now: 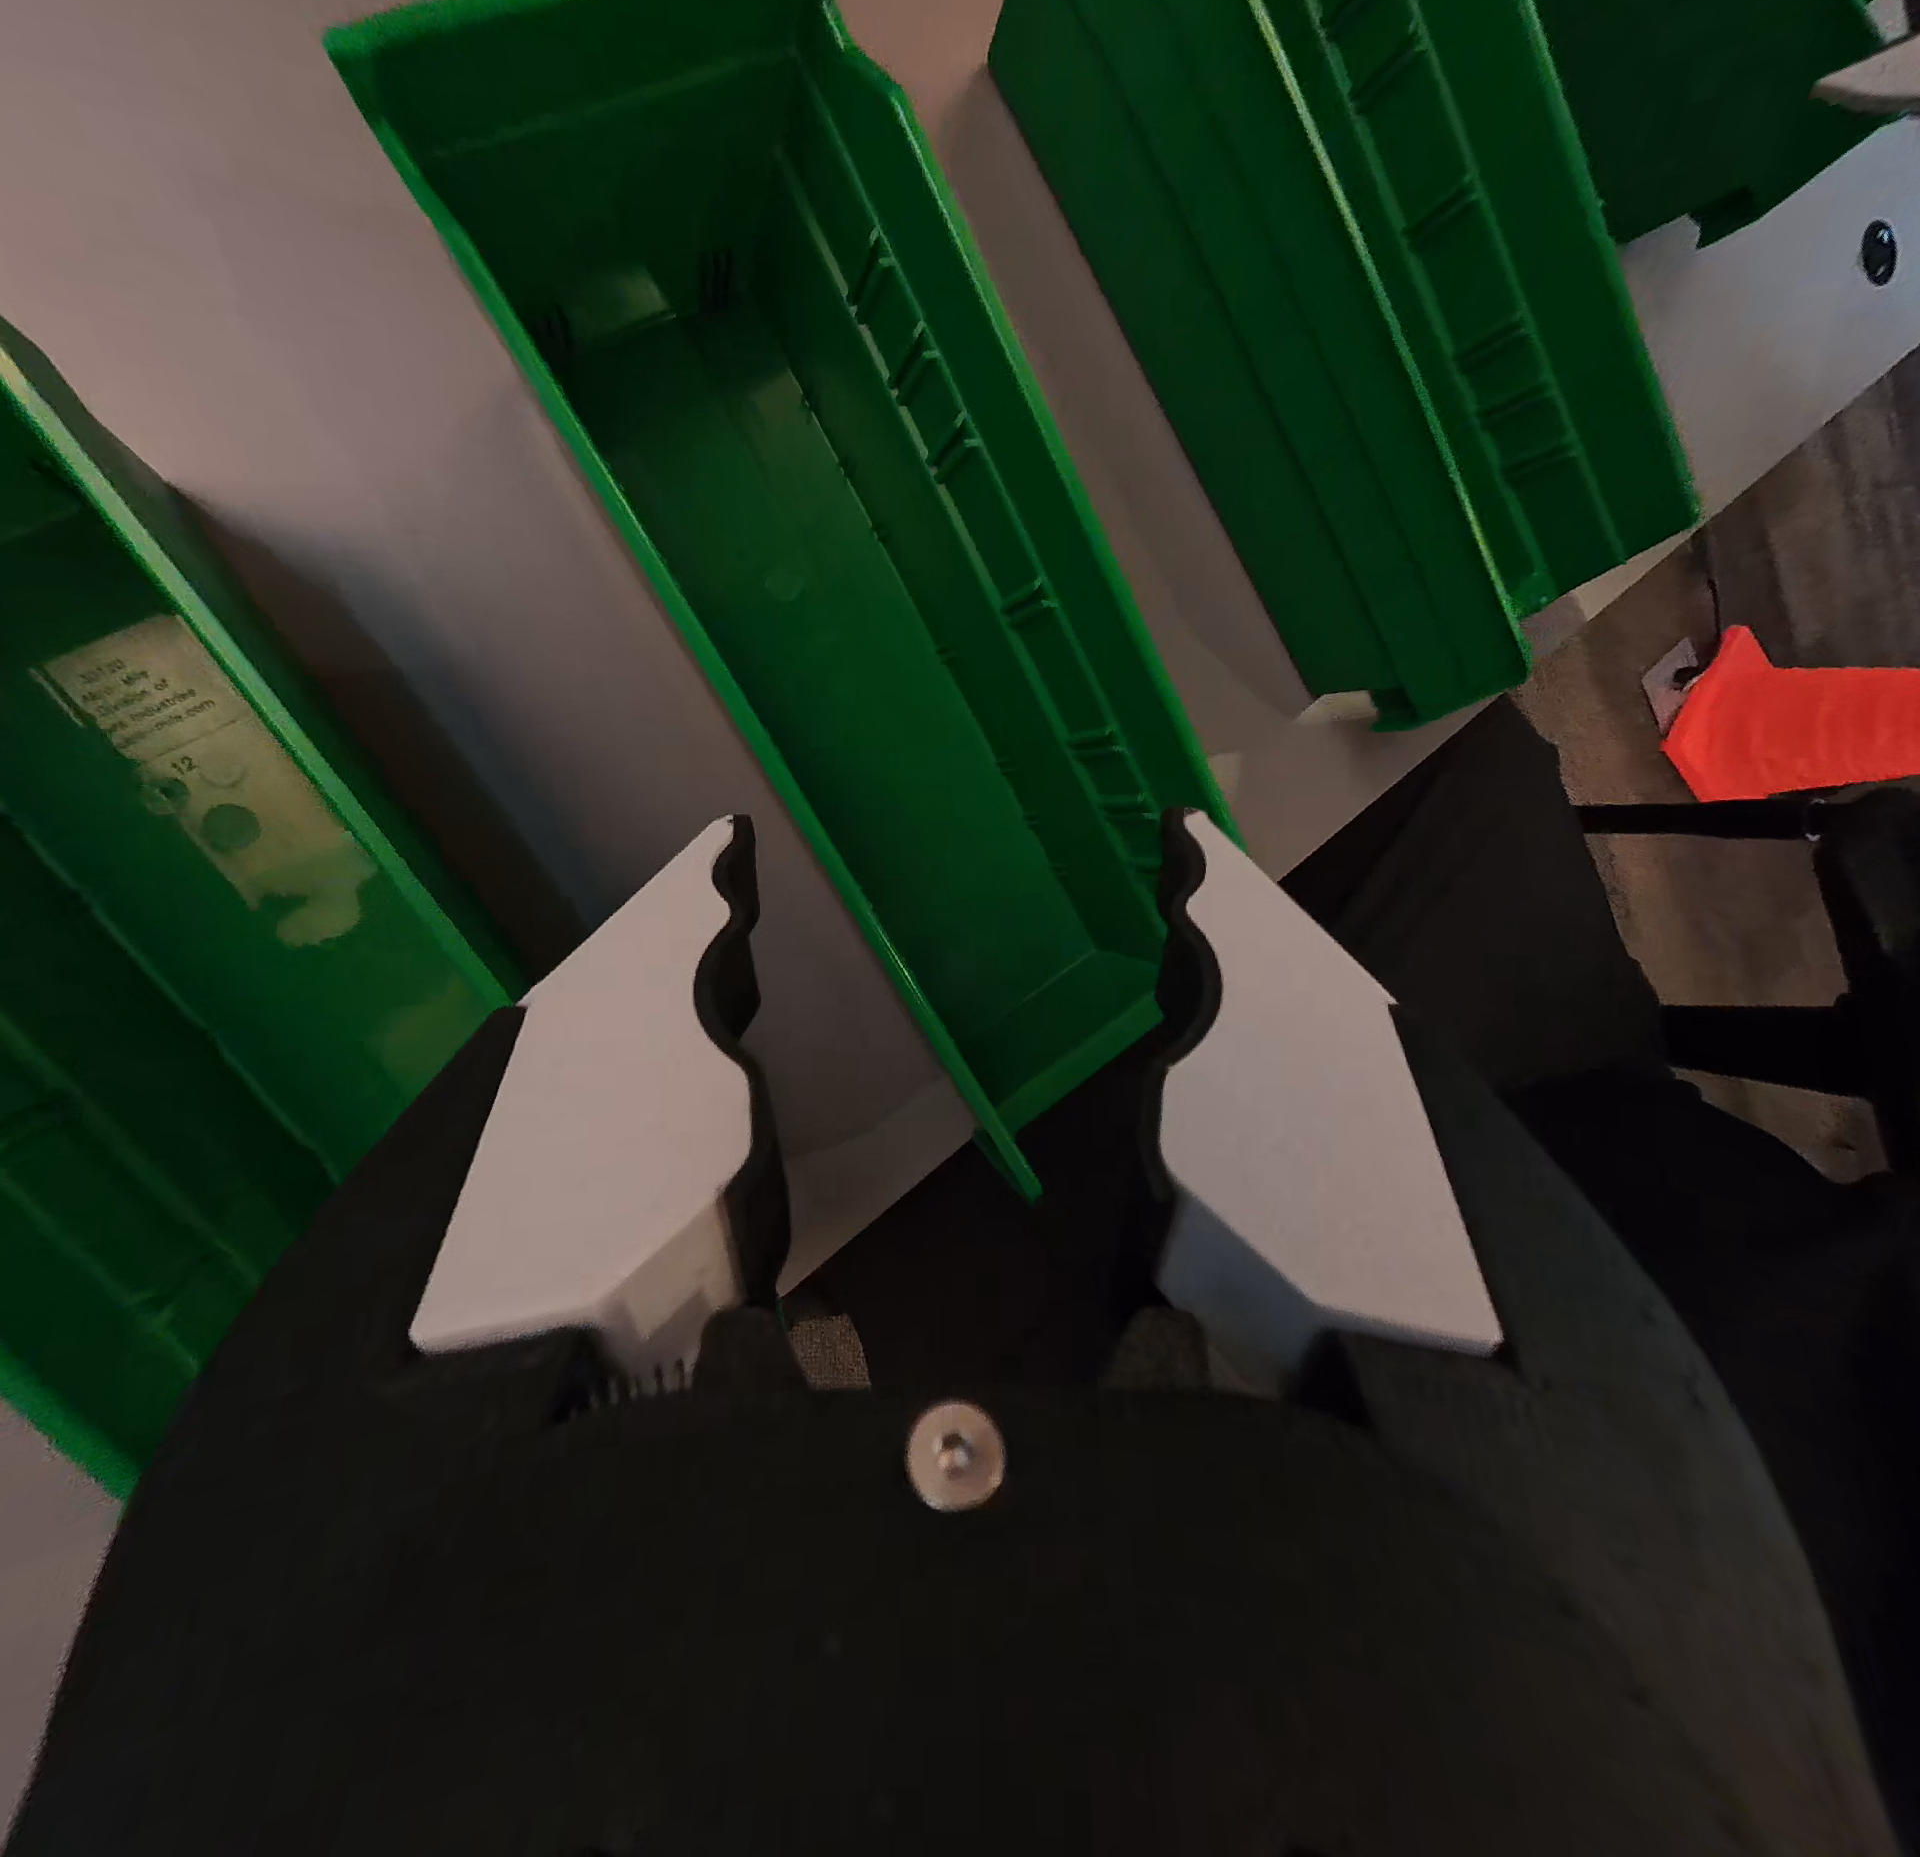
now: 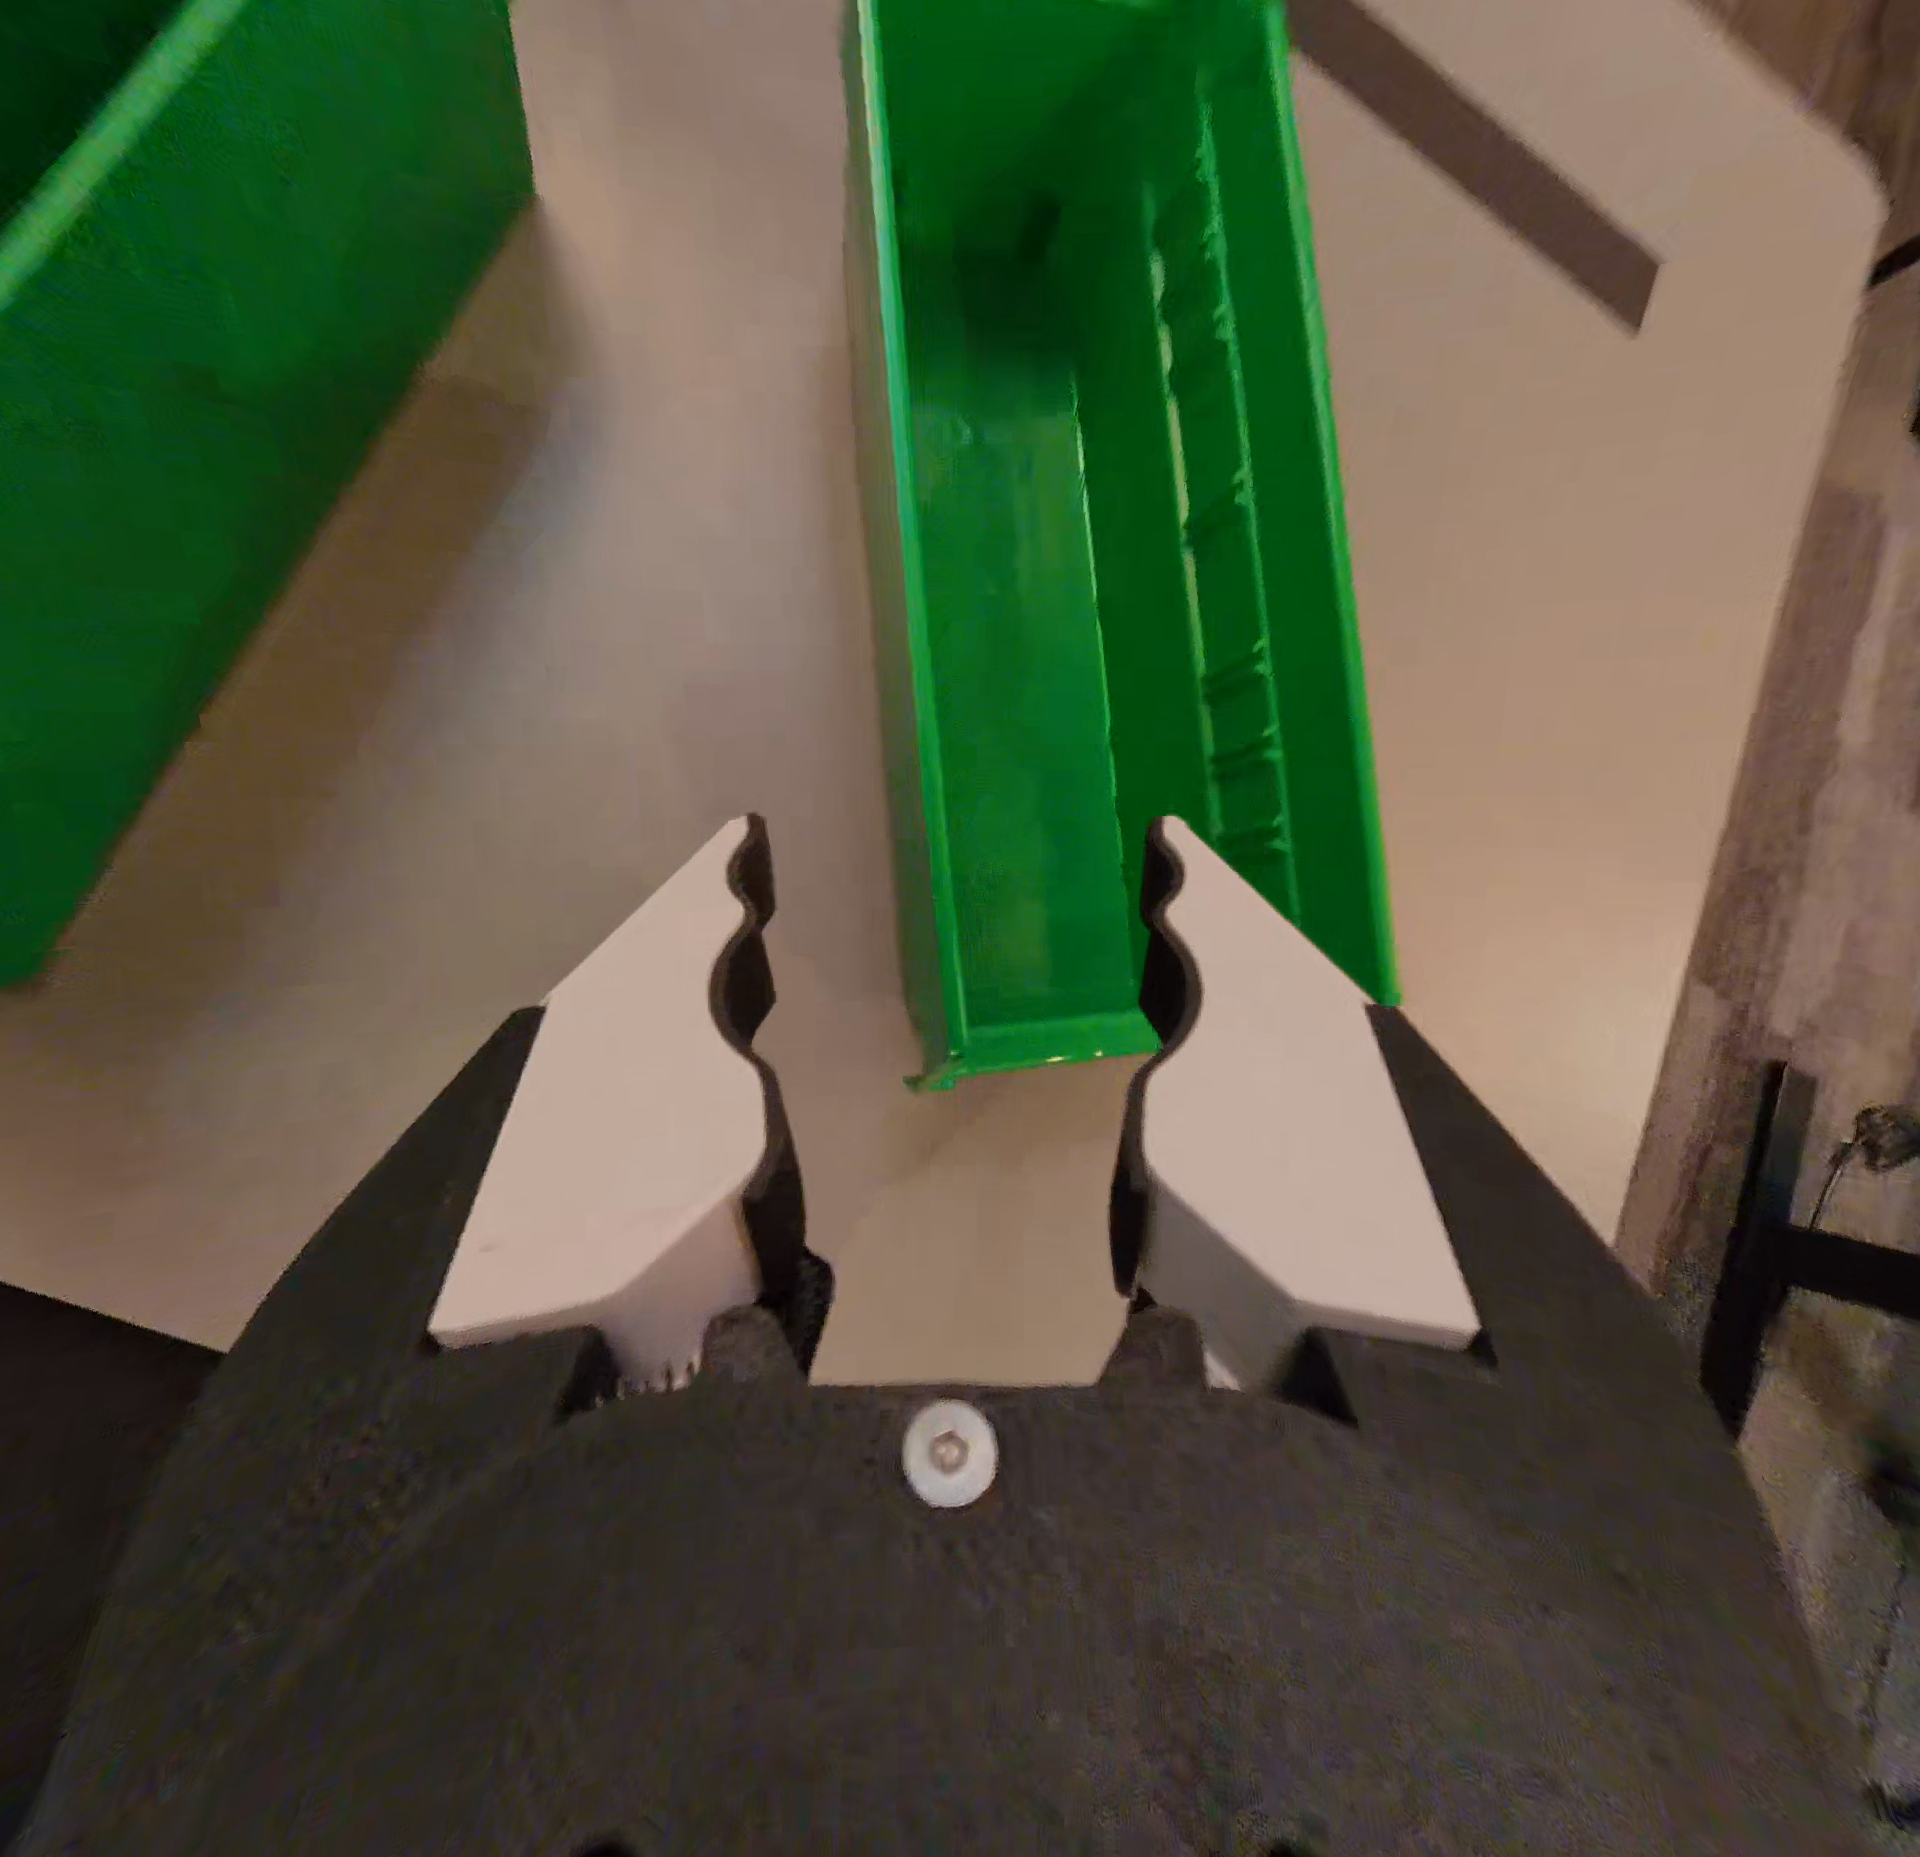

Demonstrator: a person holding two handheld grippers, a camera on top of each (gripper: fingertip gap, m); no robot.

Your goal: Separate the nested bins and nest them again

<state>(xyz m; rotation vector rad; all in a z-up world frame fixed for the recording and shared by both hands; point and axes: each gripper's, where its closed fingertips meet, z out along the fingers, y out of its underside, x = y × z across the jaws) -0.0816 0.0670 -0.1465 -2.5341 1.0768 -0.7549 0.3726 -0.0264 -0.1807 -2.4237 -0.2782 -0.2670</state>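
Green bins point(image 1: 790, 519) lie apart, side by side on a pale table point(image 1: 260, 249), one point(image 1: 187, 872) bearing a label inside. Left gripper point(image 1: 956, 841) hovers wide open and empty over a bin's near end; right gripper point(image 2: 956, 841), likewise spread and empty, faces another bin point(image 2: 1039, 560).
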